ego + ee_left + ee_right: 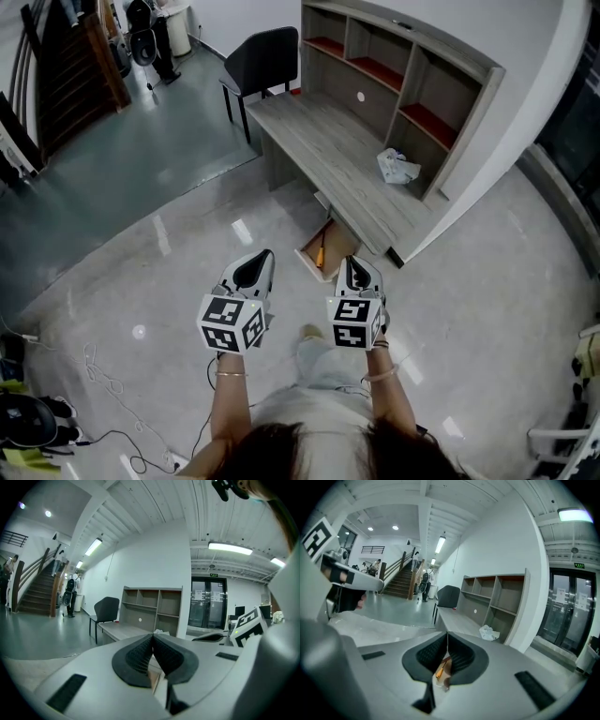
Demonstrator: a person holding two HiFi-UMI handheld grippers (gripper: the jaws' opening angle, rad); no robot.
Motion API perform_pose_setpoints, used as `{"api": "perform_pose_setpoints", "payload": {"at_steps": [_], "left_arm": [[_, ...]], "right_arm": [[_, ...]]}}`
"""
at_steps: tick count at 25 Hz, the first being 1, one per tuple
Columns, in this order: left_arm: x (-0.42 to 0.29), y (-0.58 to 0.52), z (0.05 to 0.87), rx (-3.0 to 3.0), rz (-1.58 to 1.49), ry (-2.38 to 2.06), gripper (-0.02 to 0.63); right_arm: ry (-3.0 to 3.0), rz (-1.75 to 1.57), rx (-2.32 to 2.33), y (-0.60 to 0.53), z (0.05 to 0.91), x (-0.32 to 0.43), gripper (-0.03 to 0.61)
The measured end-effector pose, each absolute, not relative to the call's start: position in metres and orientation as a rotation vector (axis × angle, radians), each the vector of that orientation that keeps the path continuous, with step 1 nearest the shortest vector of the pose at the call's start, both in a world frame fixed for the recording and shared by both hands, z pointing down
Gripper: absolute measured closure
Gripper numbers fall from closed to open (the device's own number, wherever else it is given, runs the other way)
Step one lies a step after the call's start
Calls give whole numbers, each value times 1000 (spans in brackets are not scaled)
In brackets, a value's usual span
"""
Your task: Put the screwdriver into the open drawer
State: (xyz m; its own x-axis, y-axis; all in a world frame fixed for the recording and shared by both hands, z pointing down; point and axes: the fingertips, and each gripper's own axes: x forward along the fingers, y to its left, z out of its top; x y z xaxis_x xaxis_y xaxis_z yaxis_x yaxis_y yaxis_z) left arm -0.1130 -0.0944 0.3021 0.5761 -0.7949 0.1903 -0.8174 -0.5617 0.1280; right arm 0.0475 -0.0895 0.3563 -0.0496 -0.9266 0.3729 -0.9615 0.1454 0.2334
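One orange screwdriver (320, 249) is what I'm after, and it already lies inside the open drawer (342, 242), slanted along the drawer's left side with nothing on top of it. From that I judge the placing is done.

What worries me is what comes after. The drawer sticks out low from under the desk (319, 141), right in front of the person's feet, so a step forward could knock it and send the tool rolling or jolt the drawer askew. If I reach in again with closed jaws, I could push the screwdriver against the drawer wall instead of leaving it be.

Neither gripper holds the tool. The left gripper (251, 272) has its jaws pressed together with nothing between them, and so does the right gripper (358, 274). In the head view the screwdriver sits ahead of and below both, between them and a little nearer the right one, apart from each. In the right gripper view it shows as an orange sliver (439, 670) seen through the hollow under the meeting tips, well beyond the pads and not gripped.

Farther out, a crumpled white bag (397, 167) rests on the desk near the shelf unit (403, 66), and a dark chair (264, 56) stands at the far end.
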Motion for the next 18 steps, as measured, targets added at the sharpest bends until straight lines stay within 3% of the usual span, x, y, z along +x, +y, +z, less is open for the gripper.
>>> {"api": "perform_pose_setpoints", "payload": {"at_steps": [18], "left_arm": [[-111, -23, 282, 2643, 126, -1371, 597]], "right_arm": [[-2151, 95, 1829, -24, 314, 35, 551]]}}
